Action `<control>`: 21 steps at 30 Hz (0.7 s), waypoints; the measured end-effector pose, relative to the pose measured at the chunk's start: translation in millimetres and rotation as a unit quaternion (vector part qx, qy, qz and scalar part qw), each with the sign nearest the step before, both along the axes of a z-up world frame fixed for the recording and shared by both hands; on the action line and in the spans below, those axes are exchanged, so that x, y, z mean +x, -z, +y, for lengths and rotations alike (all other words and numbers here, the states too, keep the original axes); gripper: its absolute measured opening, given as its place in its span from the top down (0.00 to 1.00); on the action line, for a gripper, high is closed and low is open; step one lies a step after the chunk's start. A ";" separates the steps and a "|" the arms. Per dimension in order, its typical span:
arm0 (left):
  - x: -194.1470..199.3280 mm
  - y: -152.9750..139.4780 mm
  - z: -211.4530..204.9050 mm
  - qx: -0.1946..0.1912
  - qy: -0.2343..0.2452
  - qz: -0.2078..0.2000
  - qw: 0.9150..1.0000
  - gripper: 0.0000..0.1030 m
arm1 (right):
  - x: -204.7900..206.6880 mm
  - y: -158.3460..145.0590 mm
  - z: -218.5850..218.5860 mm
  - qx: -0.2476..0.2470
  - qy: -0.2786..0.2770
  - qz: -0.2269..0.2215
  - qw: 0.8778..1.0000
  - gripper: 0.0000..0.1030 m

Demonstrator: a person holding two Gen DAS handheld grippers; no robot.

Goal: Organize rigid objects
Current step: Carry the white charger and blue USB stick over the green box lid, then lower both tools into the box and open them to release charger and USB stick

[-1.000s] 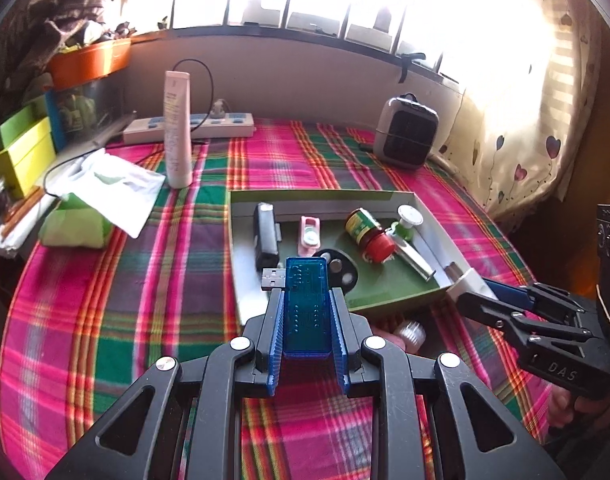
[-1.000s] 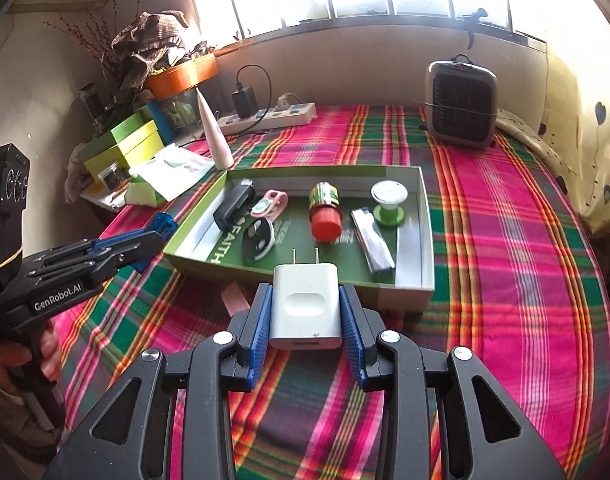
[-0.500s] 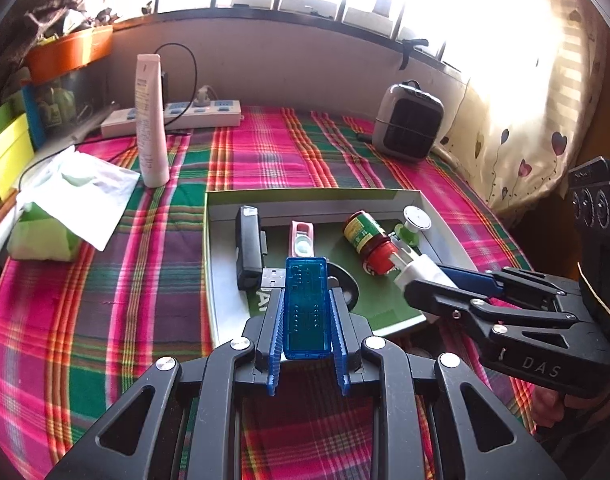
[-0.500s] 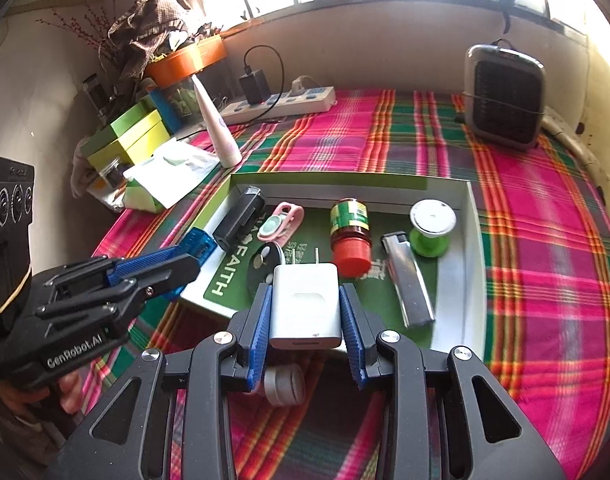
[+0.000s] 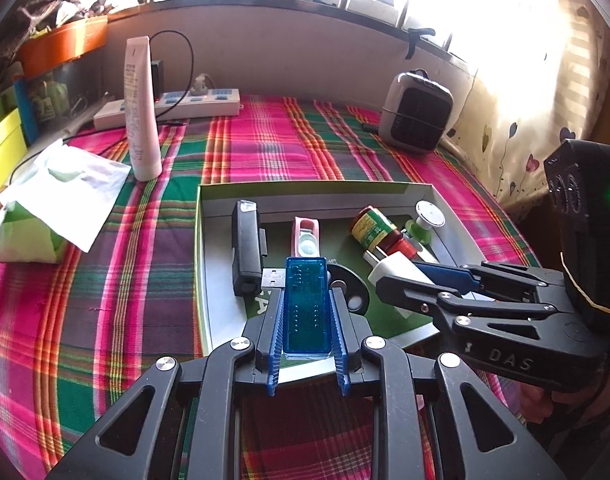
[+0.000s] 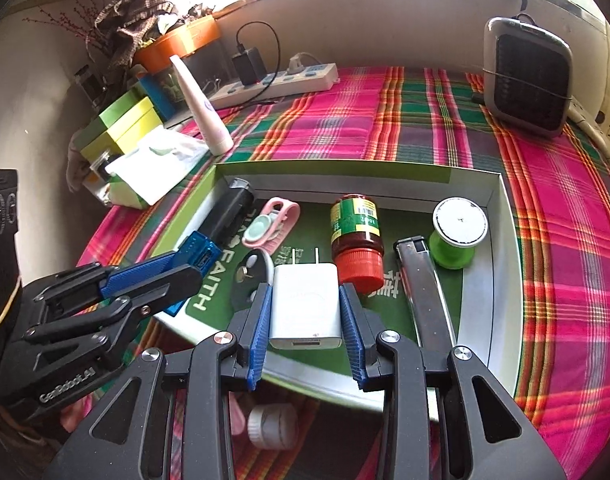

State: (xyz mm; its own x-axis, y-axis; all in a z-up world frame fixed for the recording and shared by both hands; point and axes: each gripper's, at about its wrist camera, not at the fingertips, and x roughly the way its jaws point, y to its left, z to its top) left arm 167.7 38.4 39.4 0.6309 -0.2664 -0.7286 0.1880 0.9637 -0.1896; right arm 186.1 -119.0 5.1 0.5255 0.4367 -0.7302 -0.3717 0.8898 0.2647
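In the left wrist view my left gripper [image 5: 307, 292] is shut on a translucent blue USB stick [image 5: 305, 320], plug pointing left, above the near edge of a shallow green-floored tray [image 5: 305, 192]. From the right comes my right gripper [image 5: 401, 276], shut on a white charger plug [image 5: 389, 270]. In the right wrist view the right gripper [image 6: 306, 288] holds the charger [image 6: 306, 308] prongs forward over the tray [image 6: 501, 280]. The left gripper [image 6: 189, 266] with the USB stick [image 6: 199, 250] hovers at the tray's left corner.
The tray holds a black box [image 5: 247, 248], a pink clip [image 5: 307, 236], a red-capped bottle [image 6: 357, 236], a green spool [image 6: 457, 236] and a silver lighter [image 6: 425, 292]. A small white jar [image 6: 273, 426] lies on the plaid cloth. Behind stand a white tube [image 5: 141, 112], power strip [image 5: 193, 104] and heater [image 5: 415, 116].
Both grippers have moved forward and slightly down, from short of the tray to over its near edge. Each keeps its hold; the tray looms larger.
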 end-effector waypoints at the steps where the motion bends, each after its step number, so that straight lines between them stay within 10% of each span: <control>1: 0.6 1.5 -0.3 0.001 -0.001 0.002 1.000 0.80 | 2.0 1.0 -0.5 -0.002 0.001 0.001 1.000 0.66; 21: 9.9 14.6 -5.0 0.014 -0.009 0.016 1.000 0.80 | 21.5 9.0 9.0 -0.023 0.007 -0.014 1.000 0.66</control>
State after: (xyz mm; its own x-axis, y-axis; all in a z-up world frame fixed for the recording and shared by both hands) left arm 177.5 33.4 24.8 0.6116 -0.2357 -0.7552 0.1657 0.9716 -0.1690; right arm 207.6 -110.1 -3.9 0.5527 0.3957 -0.7334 -0.3654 0.9060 0.2135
